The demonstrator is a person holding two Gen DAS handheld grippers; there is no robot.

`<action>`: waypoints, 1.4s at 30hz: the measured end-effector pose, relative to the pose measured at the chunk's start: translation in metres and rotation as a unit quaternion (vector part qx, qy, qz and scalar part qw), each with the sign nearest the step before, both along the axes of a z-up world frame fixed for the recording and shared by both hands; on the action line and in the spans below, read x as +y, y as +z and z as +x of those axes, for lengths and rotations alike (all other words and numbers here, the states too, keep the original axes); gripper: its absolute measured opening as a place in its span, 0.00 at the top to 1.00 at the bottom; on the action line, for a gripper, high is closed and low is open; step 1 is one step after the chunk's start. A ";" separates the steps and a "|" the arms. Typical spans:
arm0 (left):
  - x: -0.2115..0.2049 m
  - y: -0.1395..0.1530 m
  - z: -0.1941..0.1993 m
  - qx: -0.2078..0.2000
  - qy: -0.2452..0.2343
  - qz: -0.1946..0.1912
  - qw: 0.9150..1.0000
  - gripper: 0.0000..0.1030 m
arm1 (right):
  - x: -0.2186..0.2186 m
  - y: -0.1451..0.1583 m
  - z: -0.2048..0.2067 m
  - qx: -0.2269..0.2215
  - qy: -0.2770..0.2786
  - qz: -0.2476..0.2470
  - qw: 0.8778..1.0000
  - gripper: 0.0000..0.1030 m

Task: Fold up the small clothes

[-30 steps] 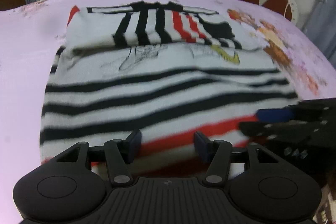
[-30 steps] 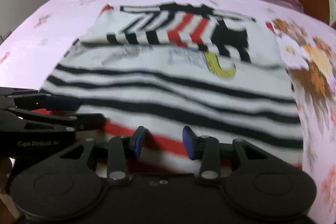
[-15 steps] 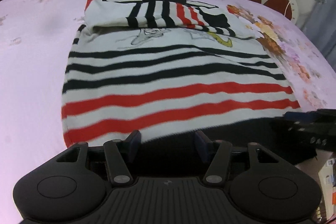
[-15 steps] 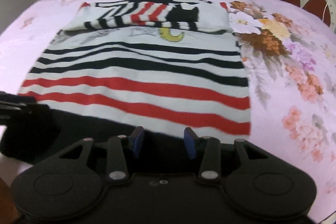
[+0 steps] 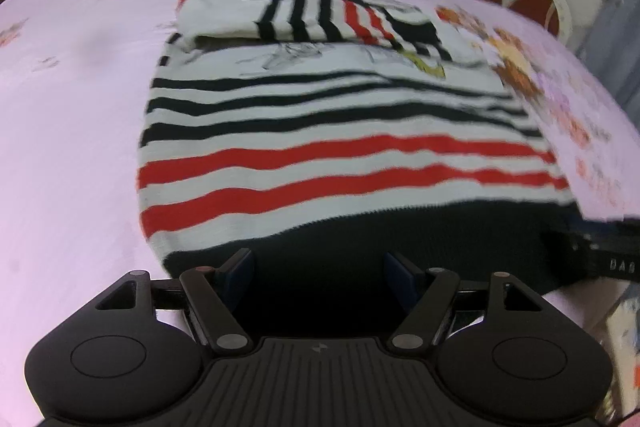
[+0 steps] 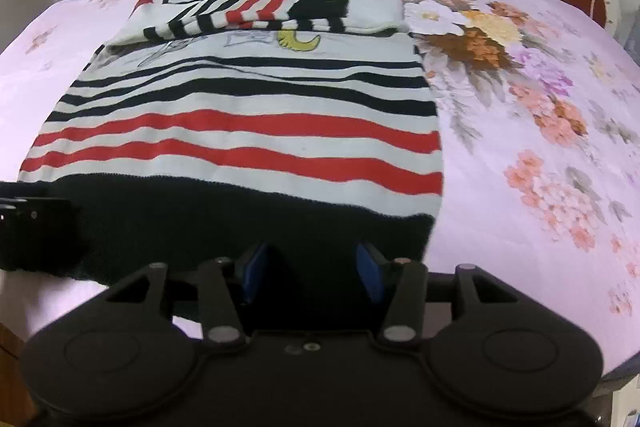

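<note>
A bed (image 6: 540, 99) in pink floral sheeting carries the striped knit sweater (image 6: 248, 131), laid flat with its length running away, sleeves folded across the far end and its black hem band nearest. Both grippers sit at that near hem, about equally close: the left gripper (image 5: 319, 269) at its left part, the right gripper (image 6: 311, 265) at its right part. Both sets of jaws have just been opening and hold nothing, the left wide, the right narrower.

Dim indoor light, purple-pink cast. Left view motion-blurred, worst toward 3 o'clock; right view sharper. Fisheye bends bed (image 6: 520, 131) edges, dark corners. Soft shadows, no glare.
</note>
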State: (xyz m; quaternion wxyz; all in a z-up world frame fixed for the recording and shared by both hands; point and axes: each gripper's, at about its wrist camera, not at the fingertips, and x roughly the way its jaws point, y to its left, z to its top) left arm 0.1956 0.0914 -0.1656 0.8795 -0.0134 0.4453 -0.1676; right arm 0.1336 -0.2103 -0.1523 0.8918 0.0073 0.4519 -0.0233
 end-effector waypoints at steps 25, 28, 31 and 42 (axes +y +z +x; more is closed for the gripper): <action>0.055 -0.022 -0.004 0.061 0.056 -0.119 0.989 0.45 | -0.035 -0.009 -0.014 0.006 -0.064 0.067 0.996 0.69; 0.059 -0.024 0.003 0.076 0.061 -0.131 0.987 0.66 | -0.035 -0.009 -0.010 0.013 -0.057 0.068 0.996 0.76; 0.065 -0.026 0.010 0.086 0.059 -0.147 0.984 0.85 | -0.041 -0.008 -0.007 0.023 -0.056 0.088 0.994 0.85; 0.056 0.016 0.031 0.014 0.039 -0.178 0.983 0.90 | -0.054 0.031 0.011 -0.020 -0.035 0.147 0.988 0.90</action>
